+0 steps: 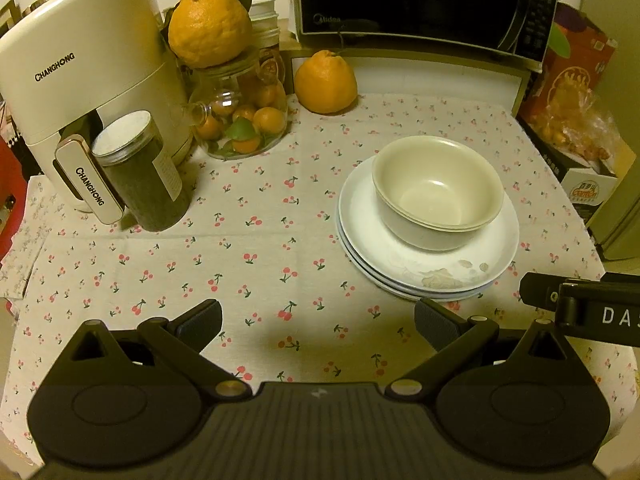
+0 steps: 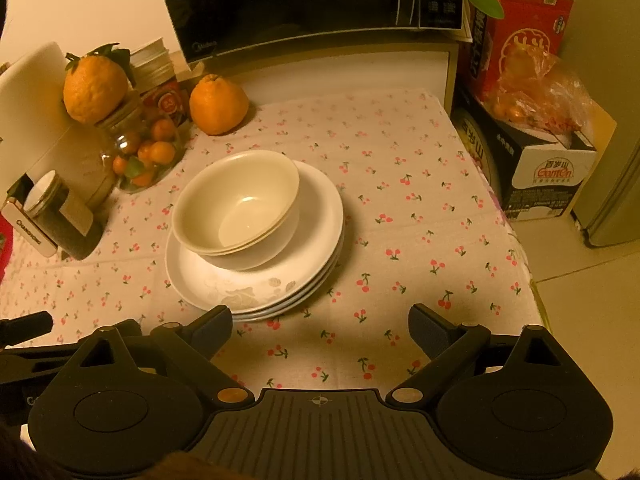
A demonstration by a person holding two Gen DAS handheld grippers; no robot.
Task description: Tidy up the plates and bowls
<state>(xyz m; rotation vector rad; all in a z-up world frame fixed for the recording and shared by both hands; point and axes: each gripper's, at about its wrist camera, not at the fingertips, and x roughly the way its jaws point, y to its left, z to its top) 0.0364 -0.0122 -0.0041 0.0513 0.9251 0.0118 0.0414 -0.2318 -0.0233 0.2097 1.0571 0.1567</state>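
Observation:
Nested cream bowls (image 1: 436,192) sit on a stack of white plates (image 1: 460,276) on the cherry-print tablecloth (image 1: 240,264). The stack also shows in the right wrist view, bowls (image 2: 240,208) on plates (image 2: 320,216). My left gripper (image 1: 319,322) is open and empty, just in front and left of the plates. My right gripper (image 2: 320,328) is open and empty, just in front and right of the stack. Part of the right gripper (image 1: 580,304) shows at the right edge of the left wrist view.
A white Changhong appliance (image 1: 80,72), a dark lidded jar (image 1: 140,172) and a glass jar of small oranges (image 1: 244,120) stand at the left. A large orange (image 1: 326,84) and a microwave (image 1: 424,4) stand behind. Boxes (image 2: 536,152) flank the table's right edge.

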